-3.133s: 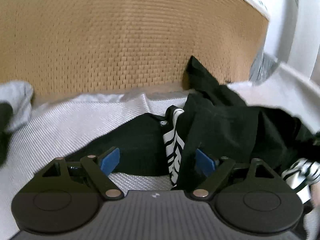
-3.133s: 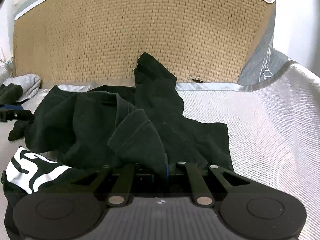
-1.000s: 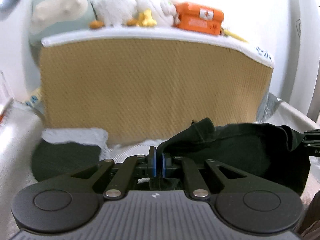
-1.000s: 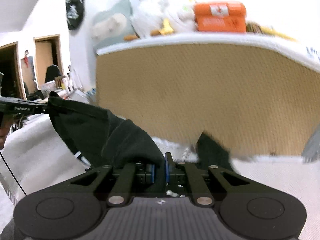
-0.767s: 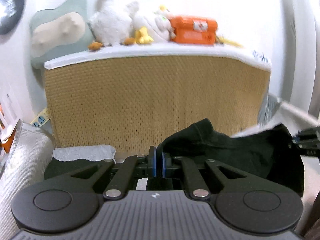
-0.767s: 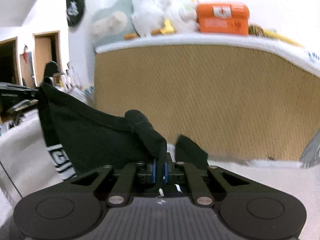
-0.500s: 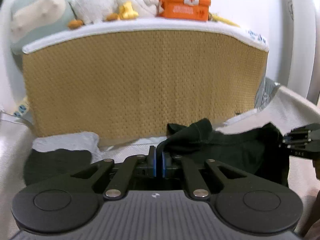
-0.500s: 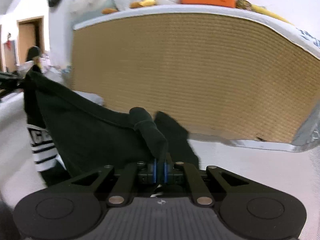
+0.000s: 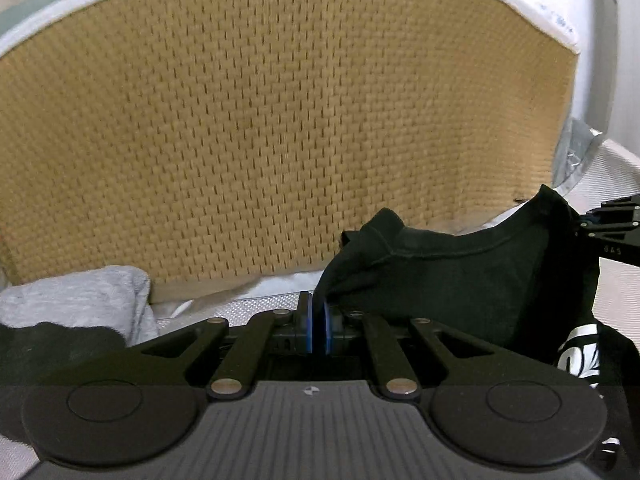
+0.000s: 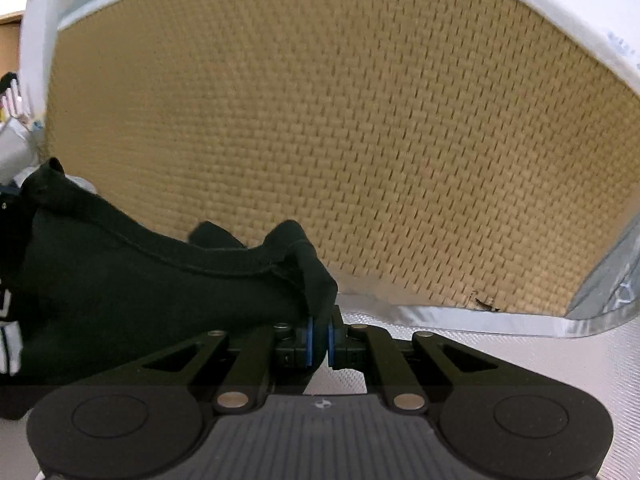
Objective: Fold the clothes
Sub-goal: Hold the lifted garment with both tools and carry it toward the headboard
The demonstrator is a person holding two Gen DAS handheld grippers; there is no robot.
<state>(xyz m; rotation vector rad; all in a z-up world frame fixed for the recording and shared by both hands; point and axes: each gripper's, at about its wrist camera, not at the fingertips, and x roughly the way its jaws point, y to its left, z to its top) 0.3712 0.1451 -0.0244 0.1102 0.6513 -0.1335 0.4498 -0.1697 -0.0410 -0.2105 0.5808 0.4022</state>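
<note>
A black garment (image 9: 452, 280) with white print hangs stretched between my two grippers, close in front of the woven headboard. My left gripper (image 9: 316, 330) is shut on one corner of its hemmed edge. In the right wrist view the same black garment (image 10: 152, 284) runs off to the left, and my right gripper (image 10: 318, 340) is shut on its other corner. The right gripper (image 9: 612, 228) also shows at the right edge of the left wrist view, holding the cloth taut. White print (image 9: 580, 356) hangs below it.
A tan woven headboard (image 9: 260, 128) with a white top edge fills the background. A grey garment (image 9: 80, 296) lies on a dark one (image 9: 52, 344) at the left. The silvery textured bedspread (image 10: 520, 356) lies under the grippers.
Both grippers have come down and forward toward the headboard with the black garment held between them. The shelf with toys and the orange box has left the view.
</note>
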